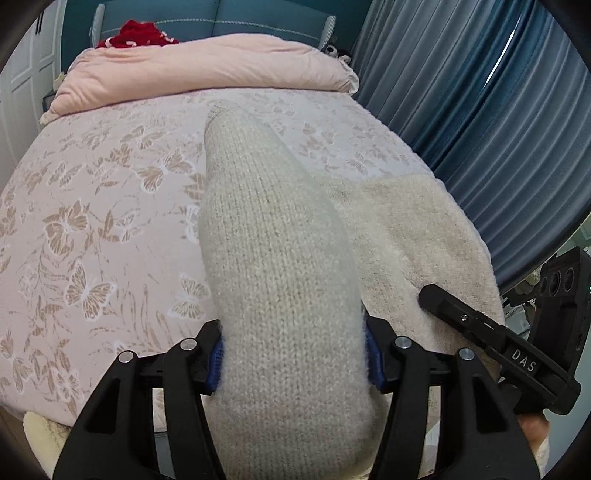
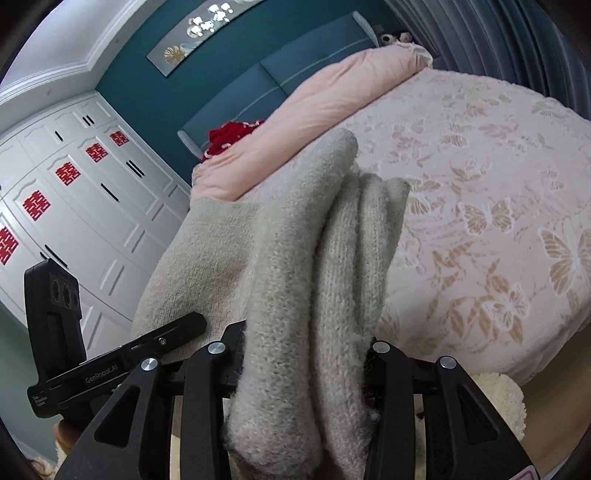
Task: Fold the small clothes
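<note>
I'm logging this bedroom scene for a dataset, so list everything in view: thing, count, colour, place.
sweater: one, cream knit, held up over the bed, bunched in both grippers
bedspread: one, pink with butterfly print, covering the bed
duvet: one, plain pink, folded at the head of the bed
red garment: one, red, behind the duvet by the headboard
headboard: one, teal, padded, against the wall
curtain: one, blue, beside the bed
wardrobe: one, white with red emblems on the doors, along the wall
wall picture: one, long panel above the headboard
plush toys: two, pale, at the bed's far corner
left gripper: black, blue pads, shut on sweater
right gripper: black, shut on sweater
</note>
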Tool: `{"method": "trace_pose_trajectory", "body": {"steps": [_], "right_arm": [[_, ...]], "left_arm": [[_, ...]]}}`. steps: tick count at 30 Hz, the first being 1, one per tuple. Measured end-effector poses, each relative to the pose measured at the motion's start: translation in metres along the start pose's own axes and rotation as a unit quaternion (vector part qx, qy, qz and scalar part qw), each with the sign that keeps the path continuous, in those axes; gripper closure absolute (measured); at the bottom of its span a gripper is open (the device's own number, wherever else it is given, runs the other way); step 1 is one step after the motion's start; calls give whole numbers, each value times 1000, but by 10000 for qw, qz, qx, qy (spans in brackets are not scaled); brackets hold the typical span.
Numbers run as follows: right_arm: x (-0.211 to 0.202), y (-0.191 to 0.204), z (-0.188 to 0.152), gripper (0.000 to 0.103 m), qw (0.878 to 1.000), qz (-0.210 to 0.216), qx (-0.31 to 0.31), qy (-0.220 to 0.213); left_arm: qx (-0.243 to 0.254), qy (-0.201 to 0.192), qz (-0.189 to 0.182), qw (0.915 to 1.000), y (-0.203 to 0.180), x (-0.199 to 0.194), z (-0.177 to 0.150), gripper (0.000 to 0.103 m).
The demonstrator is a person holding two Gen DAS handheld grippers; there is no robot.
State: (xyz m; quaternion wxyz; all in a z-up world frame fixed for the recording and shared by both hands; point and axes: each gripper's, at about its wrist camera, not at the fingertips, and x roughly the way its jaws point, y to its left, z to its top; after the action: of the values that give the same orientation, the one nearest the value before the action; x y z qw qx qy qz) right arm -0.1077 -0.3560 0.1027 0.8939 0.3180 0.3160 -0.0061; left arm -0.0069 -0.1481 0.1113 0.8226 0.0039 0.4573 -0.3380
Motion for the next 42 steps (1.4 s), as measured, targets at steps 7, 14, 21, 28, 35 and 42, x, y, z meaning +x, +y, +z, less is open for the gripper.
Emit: {"method": "trace_pose_trajectory", "body": {"steps": [7, 14, 21, 28, 35, 42], "right_arm": [[-66, 71, 38, 66, 9908, 419, -678, -1094], [-128, 158, 68, 65, 9591, 1020, -1531, -2154], [-143, 236, 84, 65, 9241, 1821, -2080, -2637], [-105, 283, 85, 64, 9198, 2180, -2167, -2441], [47, 225, 54, 56, 9732, 1696, -1223, -958], [210, 62, -74, 51, 9917, -264, 26, 1262]], "left_arm": [[443, -1141, -241, 9922, -21, -85, 43, 48], [872, -2574, -512, 9610, -24, -193, 70, 47], [1017, -3807, -539, 9175, 6, -290, 79, 45], [1067, -4242, -160, 8991, 48, -325, 81, 43], [432, -3320, 181, 9421, 124, -237, 69, 39], [-1705, -572, 779, 9806, 271, -25, -39, 43]]}}
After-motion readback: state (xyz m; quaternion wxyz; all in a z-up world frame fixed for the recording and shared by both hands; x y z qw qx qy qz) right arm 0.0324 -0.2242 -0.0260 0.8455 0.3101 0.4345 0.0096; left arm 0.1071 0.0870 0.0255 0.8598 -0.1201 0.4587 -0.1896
